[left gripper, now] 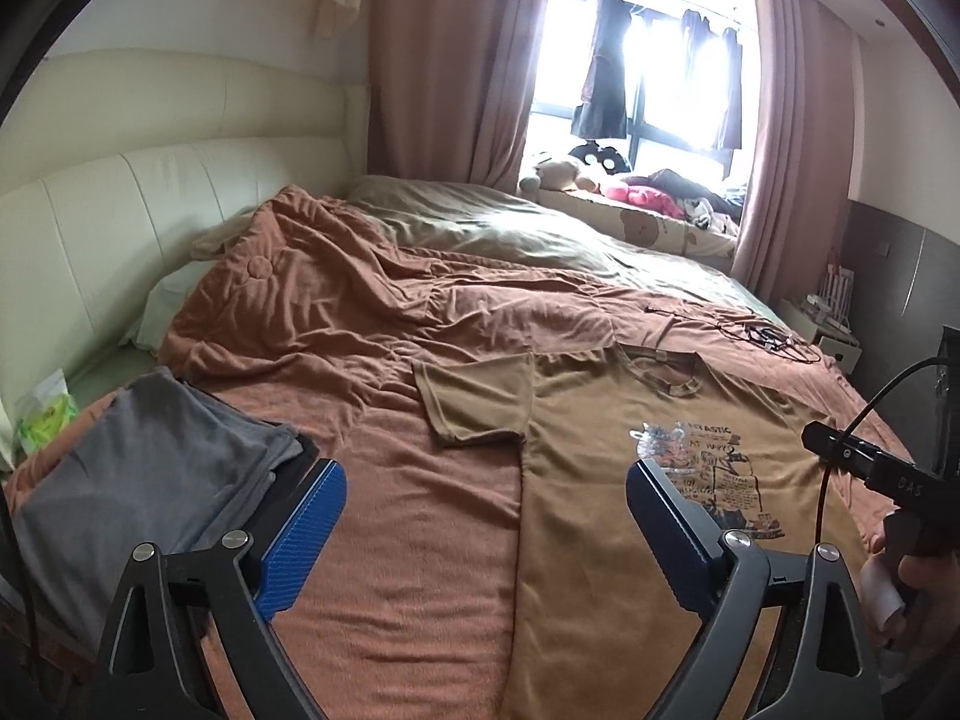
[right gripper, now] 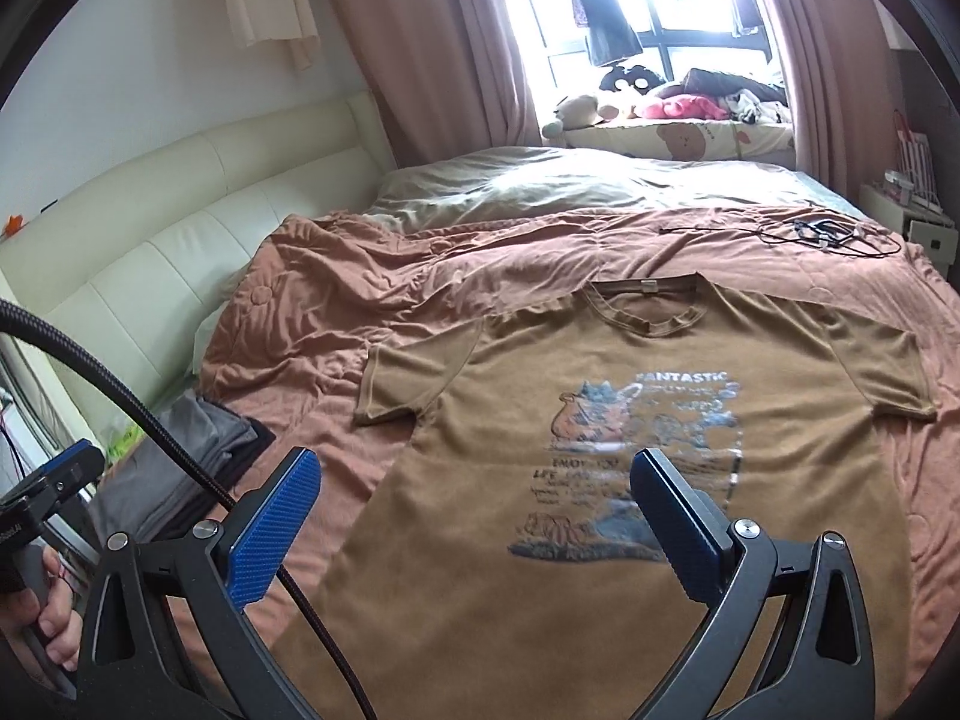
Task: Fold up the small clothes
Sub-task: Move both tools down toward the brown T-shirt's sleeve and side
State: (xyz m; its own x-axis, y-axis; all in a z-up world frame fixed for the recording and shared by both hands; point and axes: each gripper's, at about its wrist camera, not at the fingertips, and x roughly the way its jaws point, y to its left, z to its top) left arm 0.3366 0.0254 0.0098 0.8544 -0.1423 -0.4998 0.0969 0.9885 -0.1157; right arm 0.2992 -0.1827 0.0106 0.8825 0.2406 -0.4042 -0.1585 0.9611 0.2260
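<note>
Both hand-held grippers, left point(left gripper: 486, 516) and right point(right gripper: 474, 510), hang wide open over the shirt point(right gripper: 540, 540); the cable point(right gripper: 312, 612) could snag it.

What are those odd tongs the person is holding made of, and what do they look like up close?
Each is a hand-held tool of black angular frames, joined by silver round bolts, ending in two flat fingers with ribbed blue pads. The left gripper and right gripper look alike. A black cable curves off the left one, and a thin black cable loops by the right one, whose black body bears small pale lettering.
</note>
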